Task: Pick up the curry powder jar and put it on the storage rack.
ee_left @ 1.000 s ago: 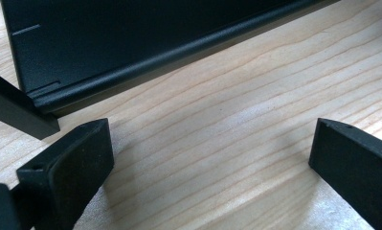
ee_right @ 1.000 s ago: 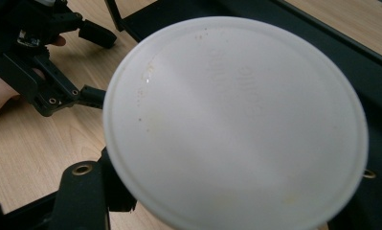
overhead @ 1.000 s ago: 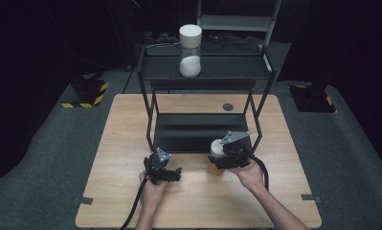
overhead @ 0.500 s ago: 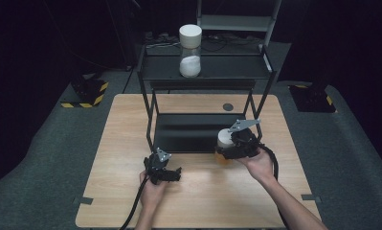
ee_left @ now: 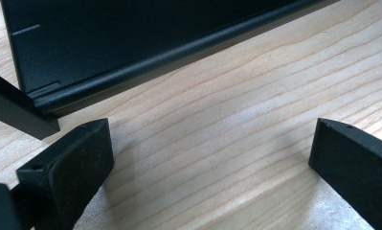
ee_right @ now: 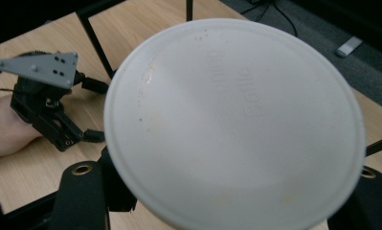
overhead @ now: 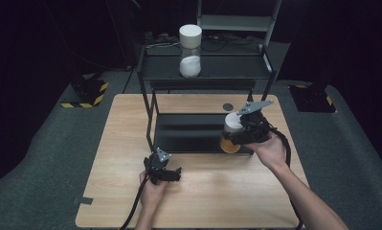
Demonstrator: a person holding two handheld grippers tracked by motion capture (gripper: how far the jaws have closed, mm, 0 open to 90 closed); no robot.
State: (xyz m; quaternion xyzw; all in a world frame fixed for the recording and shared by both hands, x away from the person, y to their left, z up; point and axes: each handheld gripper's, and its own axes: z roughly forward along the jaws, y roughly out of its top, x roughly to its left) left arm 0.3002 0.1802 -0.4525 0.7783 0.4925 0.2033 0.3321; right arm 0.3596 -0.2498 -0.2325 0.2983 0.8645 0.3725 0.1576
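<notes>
Above the rack's lower shelf — right gripper clasping jar.

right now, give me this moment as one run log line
left gripper: open, empty, on table | right gripper: shut on white-lidded jar, lifted over lower shelf | top shelf: second jar

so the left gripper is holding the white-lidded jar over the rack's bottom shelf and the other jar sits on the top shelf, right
Wrong gripper. The high view shows the right gripper holding the white-lidded jar over the rack's bottom shelf; the left gripper rests open and empty on the table. The other jar does sit on the top shelf.
</notes>
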